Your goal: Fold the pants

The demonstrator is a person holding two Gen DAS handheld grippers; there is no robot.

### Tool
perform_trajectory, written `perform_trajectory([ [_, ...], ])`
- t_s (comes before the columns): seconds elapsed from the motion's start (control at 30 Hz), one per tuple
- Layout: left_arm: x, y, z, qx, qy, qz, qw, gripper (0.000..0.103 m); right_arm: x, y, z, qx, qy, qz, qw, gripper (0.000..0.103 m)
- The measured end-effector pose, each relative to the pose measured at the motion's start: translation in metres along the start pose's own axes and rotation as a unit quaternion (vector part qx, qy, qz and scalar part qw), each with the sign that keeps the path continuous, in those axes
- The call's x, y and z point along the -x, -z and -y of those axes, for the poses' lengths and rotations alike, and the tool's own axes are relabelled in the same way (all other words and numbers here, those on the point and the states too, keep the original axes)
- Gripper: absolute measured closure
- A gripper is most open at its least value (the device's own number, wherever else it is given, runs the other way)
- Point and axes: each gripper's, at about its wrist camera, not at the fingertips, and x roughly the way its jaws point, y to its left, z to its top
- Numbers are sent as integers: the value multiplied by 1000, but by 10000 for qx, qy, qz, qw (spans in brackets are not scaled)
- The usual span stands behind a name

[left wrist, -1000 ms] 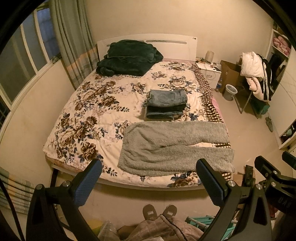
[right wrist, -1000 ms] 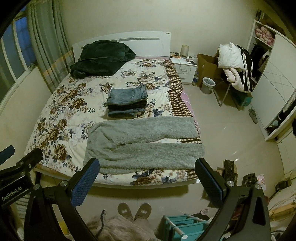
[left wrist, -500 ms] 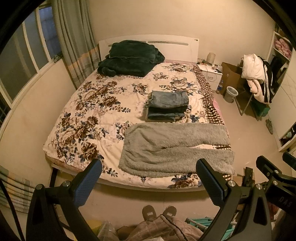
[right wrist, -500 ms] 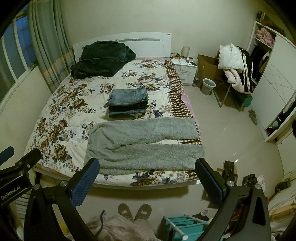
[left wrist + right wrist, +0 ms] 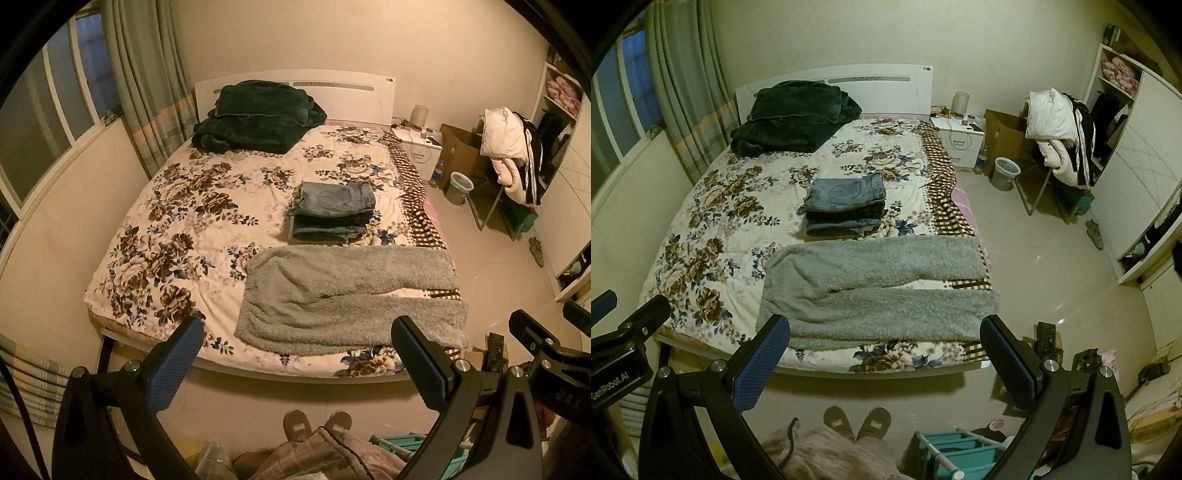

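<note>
Bed (image 5: 155,258) bears grey pants (image 5: 343,295); both tools apart, spread, empty.

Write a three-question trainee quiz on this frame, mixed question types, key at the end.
1. True or false: the fuzzy grey fleece pants lie spread flat at the foot of the floral-print bedspread, both legs pointing toward the room's open floor side.
2. Multiple choice: what sits just behind the grey pants on the bed? A) a white pillow B) a stack of folded blue denim jeans C) a cardboard box
3. Fill in: the left gripper and the right gripper both have their jaws ____, touching no cloth.

Key: 1 true; 2 B; 3 open
</note>
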Motion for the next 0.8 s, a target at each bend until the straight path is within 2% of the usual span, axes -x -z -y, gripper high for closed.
perform_trajectory([
  [0.53, -11, -8, 8, -35, 31, 33, 10000, 0, -15, -5, -1, -101, 53, -42, 9999, 0],
  [0.67, -35, -12, 4, -37, -25, 126, 9999, 0, -33, -9, -2, -284, 115, 21, 9995, 0],
  [0.8, -78, -22, 3, -87, -36, 63, 9999, 0, -61, -23, -5, -559, 132, 82, 9983, 0],
])
